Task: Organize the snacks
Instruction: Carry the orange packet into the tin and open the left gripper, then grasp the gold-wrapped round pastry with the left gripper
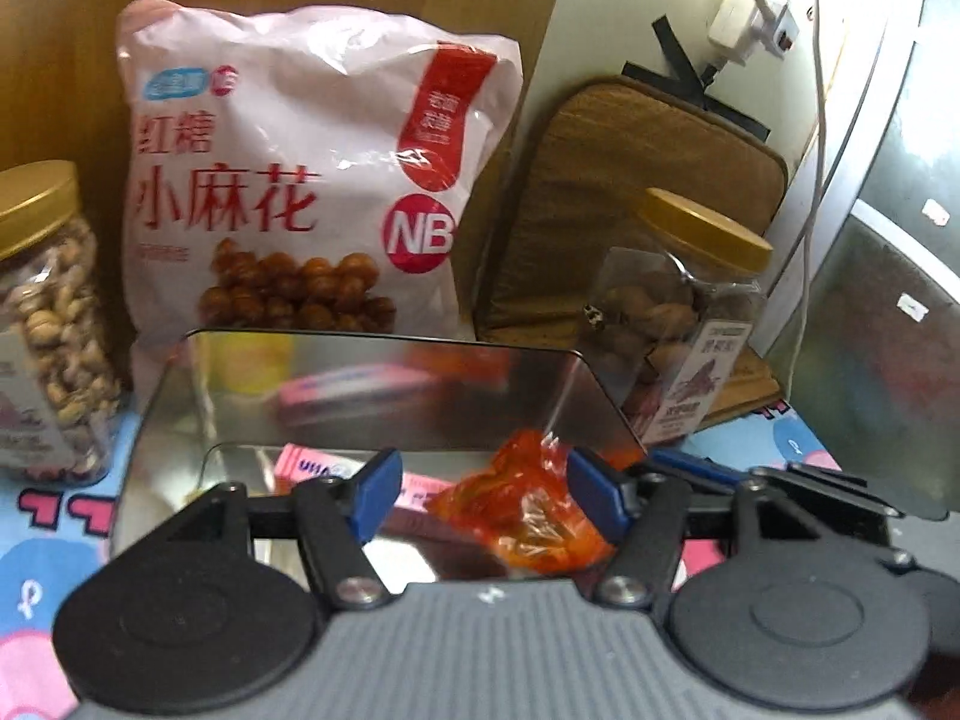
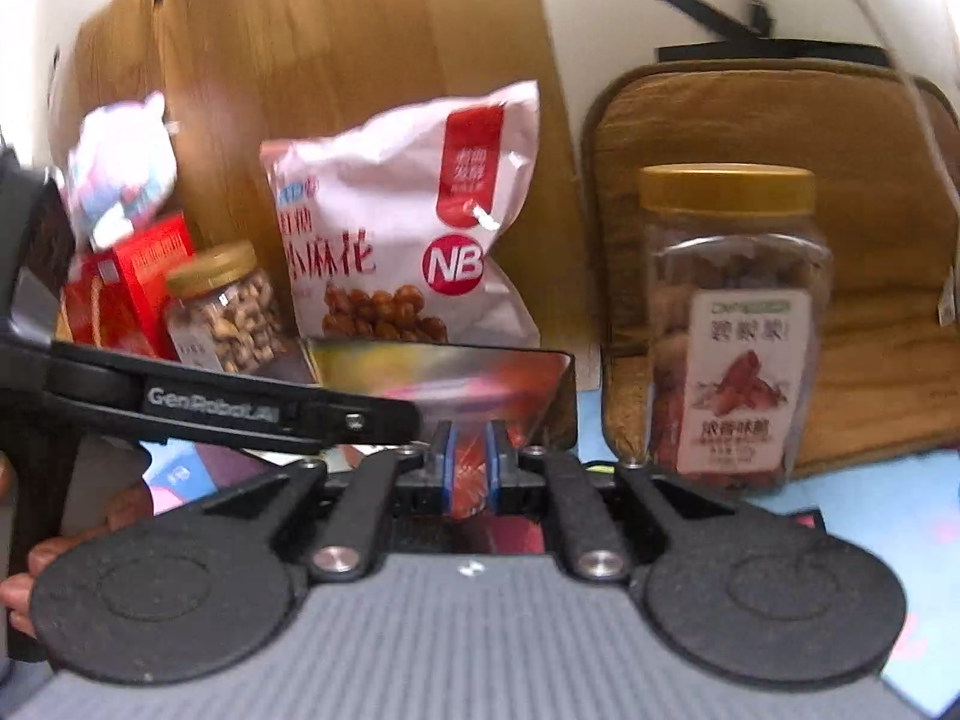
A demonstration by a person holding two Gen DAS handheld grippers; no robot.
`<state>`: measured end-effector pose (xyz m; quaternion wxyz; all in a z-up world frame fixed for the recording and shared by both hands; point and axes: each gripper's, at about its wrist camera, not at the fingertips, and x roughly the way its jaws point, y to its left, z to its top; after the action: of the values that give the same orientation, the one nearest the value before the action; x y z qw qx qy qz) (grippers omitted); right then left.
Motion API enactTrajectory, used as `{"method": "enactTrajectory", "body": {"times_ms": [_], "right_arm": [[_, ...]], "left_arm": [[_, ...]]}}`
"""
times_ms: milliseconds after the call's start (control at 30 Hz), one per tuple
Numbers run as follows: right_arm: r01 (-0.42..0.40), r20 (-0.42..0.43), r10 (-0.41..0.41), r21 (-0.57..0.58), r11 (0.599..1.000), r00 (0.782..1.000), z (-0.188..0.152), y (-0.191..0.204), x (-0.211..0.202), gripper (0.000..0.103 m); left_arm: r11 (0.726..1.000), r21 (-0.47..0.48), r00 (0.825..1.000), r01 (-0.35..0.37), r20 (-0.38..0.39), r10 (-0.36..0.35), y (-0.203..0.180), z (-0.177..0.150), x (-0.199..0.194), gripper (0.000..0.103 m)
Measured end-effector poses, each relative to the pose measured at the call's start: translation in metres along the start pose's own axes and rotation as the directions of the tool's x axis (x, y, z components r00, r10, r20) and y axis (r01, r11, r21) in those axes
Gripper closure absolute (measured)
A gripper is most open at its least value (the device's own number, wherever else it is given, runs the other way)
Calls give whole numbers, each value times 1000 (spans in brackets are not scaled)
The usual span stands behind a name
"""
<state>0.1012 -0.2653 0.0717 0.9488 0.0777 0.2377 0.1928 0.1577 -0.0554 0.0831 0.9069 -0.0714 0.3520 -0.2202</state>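
Note:
An open shiny metal tin (image 1: 384, 384) stands on the patterned cloth, and a pink packet (image 1: 312, 462) lies inside it. My left gripper (image 1: 486, 495) hangs open over the tin. An orange snack packet (image 1: 528, 516) sits between its blue pads, against the right pad and clear of the left one. In the right wrist view my right gripper (image 2: 471, 468) is shut on a small red snack packet (image 2: 471, 495), just in front of the tin (image 2: 540, 384). The left gripper's black body (image 2: 222, 414) crosses that view from the left.
Behind the tin leans a big white bag of fried twists (image 1: 300, 180). Gold-lidded jars stand at the left (image 1: 42, 324) and right (image 1: 678, 324). A brown cushion (image 1: 630, 180), a red box (image 2: 132, 282) and a metal appliance (image 1: 888, 240) crowd the back and right. A hand (image 2: 24, 588) shows low left.

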Motion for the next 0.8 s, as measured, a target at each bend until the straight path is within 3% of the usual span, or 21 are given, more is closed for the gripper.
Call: {"method": "enactTrajectory", "body": {"times_ms": [100, 200, 367, 567, 667, 700, 733, 800], "right_arm": [[-48, -12, 49, 96, 994, 999, -15, -7, -24, 87], [-128, -87, 151, 225, 966, 985, -40, -16, -41, 87], [-191, -143, 257, 360, 913, 956, -88, -13, -77, 82], [-218, -128, 292, 411, 885, 948, -111, 7, -98, 74], [-210, -159, 299, 419, 884, 941, -115, 17, -91, 74], [-216, -175, 317, 435, 874, 932, -119, 18, -89, 77], [-213, -182, 323, 451, 867, 929, -121, 22, -87, 77], [-218, -193, 330, 442, 870, 924, -121, 31, -89, 78]], "left_arm": [[1000, 11, 999, 16, 32, -17, 2, -11, -28, 41], [999, 40, 997, 26, 69, -29, 4, -34, -63, 41], [995, 51, 996, 90, 18, -91, 3, -75, -100, 41], [991, 25, 988, 131, -90, -129, -4, -116, -100, 41], [990, -6, 982, 139, -131, -139, -6, -127, -93, 51], [990, -16, 979, 141, -145, -141, -6, -130, -92, 57], [989, -22, 975, 148, -163, -150, -7, -134, -91, 69], [992, -6, 981, 129, -143, -129, -9, -137, -99, 71]]}}
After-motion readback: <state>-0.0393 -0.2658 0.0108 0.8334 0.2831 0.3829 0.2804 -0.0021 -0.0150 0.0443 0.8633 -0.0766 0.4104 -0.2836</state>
